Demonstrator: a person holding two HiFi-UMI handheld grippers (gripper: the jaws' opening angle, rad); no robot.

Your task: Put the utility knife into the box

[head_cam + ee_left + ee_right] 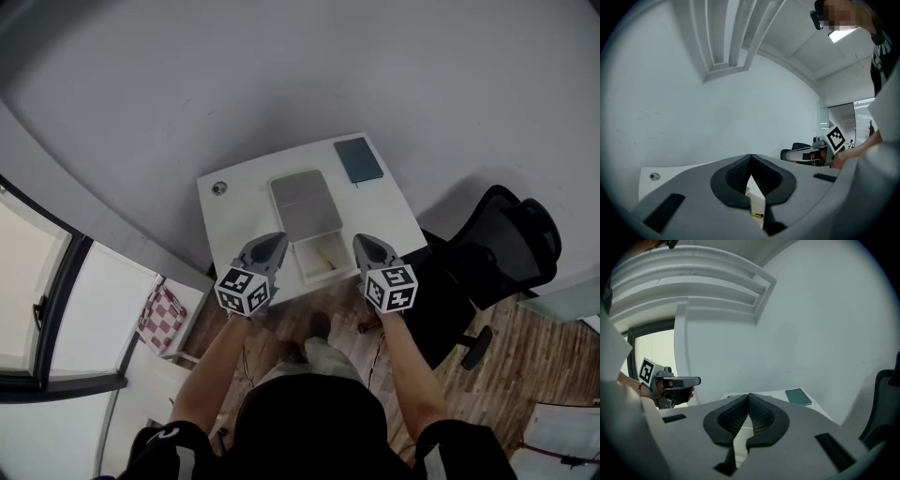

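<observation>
The white rectangular surface (234, 202) looks smooth and matt, like laminate. The flat grey panel (306, 204) on it has a dull, faintly brushed sheen, and the dark teal notebook (359, 159) has a matt cover. The left gripper (750, 161) and right gripper (749, 398) have matt grey plastic shells, with black ribbed pads (738, 176) lining the jaws. The brown plank floor (525, 356) is wood. The black office chair (511, 239) has a mesh back.
</observation>
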